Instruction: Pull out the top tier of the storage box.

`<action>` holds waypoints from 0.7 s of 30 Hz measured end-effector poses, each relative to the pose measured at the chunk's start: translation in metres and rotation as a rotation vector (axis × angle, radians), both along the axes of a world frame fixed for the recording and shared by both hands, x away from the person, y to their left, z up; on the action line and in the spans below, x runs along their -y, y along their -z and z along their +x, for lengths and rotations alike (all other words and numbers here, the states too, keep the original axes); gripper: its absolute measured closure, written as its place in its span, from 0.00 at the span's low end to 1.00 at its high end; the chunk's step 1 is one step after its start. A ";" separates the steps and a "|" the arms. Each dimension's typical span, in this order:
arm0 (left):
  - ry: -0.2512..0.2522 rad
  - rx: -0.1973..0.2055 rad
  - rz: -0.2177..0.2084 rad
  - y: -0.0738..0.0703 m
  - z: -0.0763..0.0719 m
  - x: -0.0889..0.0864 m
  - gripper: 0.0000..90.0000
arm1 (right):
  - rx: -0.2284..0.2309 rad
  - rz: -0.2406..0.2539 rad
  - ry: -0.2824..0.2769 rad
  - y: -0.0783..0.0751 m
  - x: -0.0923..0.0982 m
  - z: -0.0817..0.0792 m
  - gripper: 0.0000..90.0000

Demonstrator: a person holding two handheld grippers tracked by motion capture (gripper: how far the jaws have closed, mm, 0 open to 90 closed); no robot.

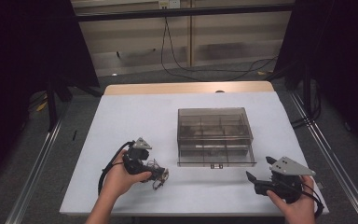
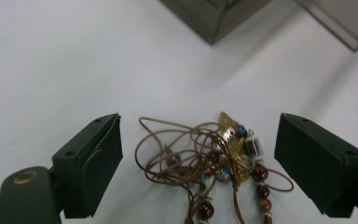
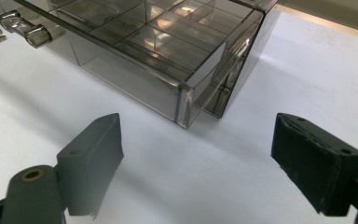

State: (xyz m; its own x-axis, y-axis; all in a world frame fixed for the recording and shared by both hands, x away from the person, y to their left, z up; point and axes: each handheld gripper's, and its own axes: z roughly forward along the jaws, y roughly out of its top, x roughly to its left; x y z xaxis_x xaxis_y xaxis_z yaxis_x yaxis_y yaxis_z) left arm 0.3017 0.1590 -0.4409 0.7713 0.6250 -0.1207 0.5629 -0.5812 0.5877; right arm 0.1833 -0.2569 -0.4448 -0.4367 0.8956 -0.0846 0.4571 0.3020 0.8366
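A white surface (image 1: 135,116) carries everything, its wooden far edge (image 1: 186,87) left bare. Beyond it, black cables (image 1: 200,70) loop across the grey floor (image 1: 135,77) below a pale wall.

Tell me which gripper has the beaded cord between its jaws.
The left gripper: the beaded cord lies between its open jaws. The right gripper has bare table.

Table (image 1: 121,121): white top, tan wood strip at far edge. Compartment box (image 1: 214,135): smoky grey, transparent. Beaded cord (image 2: 214,163): brown string; beads dark red, blue, purple-striped, gold-coloured piece. Left gripper (image 2: 198,163) and right gripper (image 3: 196,158): black jaws.
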 end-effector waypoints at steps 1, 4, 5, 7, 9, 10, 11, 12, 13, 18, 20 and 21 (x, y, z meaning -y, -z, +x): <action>-0.001 -0.014 0.012 0.001 0.000 0.000 0.17 | 0.001 0.000 -0.001 0.000 0.000 0.000 0.17; 0.008 -0.028 0.026 0.002 0.001 0.001 0.17 | 0.006 0.000 0.002 0.000 0.000 0.000 0.17; 0.015 -0.039 0.034 0.003 0.001 0.000 0.18 | 0.006 0.000 0.001 0.000 0.000 0.001 0.17; 0.013 -0.040 0.046 0.004 0.001 0.001 0.19 | 0.007 -0.001 -0.002 0.000 0.000 0.001 0.17; 0.016 -0.048 0.063 0.005 0.001 0.002 0.19 | 0.003 -0.004 0.000 0.000 0.000 0.000 0.17; 0.024 -0.052 0.070 0.005 0.001 0.002 0.19 | 0.004 -0.007 -0.002 0.000 -0.001 0.000 0.17; 0.024 -0.053 0.069 0.005 0.001 0.002 0.19 | 0.004 -0.007 -0.002 0.000 -0.001 0.001 0.17; 0.026 -0.055 0.073 0.005 0.001 0.003 0.19 | 0.005 -0.008 -0.003 0.000 -0.001 0.000 0.17; 0.031 -0.059 0.076 0.006 0.002 0.003 0.19 | 0.005 -0.006 -0.005 0.000 -0.001 0.001 0.17; 0.043 -0.072 0.104 0.008 0.001 0.006 0.21 | 0.005 -0.007 -0.003 0.000 -0.001 0.001 0.16; 0.053 -0.091 0.106 0.009 0.001 0.008 0.24 | 0.004 -0.008 -0.002 0.001 -0.001 0.001 0.16; 0.056 -0.093 0.111 0.009 0.001 0.008 0.24 | 0.003 -0.007 -0.003 0.001 -0.001 0.001 0.16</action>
